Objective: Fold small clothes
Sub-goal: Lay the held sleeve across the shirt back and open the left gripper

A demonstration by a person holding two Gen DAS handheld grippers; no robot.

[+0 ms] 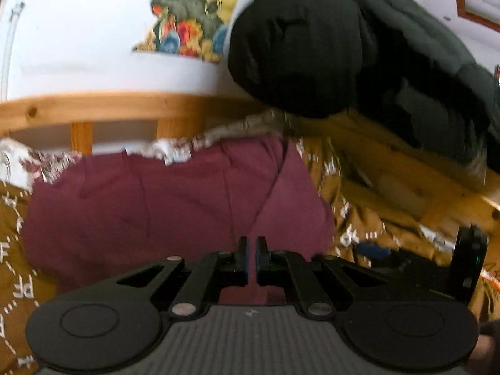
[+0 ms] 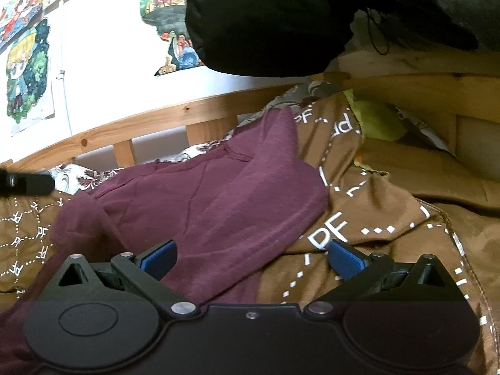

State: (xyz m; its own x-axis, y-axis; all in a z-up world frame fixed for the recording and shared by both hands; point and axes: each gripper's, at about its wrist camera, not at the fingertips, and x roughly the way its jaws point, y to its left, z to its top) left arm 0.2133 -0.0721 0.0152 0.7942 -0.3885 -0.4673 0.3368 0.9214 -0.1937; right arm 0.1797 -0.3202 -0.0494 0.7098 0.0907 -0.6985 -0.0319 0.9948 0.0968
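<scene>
A maroon T-shirt (image 1: 162,206) lies partly folded and rumpled on a brown blanket (image 1: 368,218) printed with white letters. My left gripper (image 1: 252,245) hovers low over its near part, jaws shut, and I see no cloth pinched between the pads. In the right wrist view the same T-shirt (image 2: 218,206) spreads from the left to the middle. My right gripper (image 2: 253,257) stands open above its near hem, the left blue pad (image 2: 159,257) over the cloth and the other over the blanket (image 2: 390,218). Nothing sits between its fingers.
A wooden bed rail (image 2: 150,118) runs behind the T-shirt against a white wall with colourful posters (image 2: 28,72). A black padded jacket (image 2: 265,22) hangs over the far right corner. A green cloth (image 2: 375,118) lies at the blanket's far edge.
</scene>
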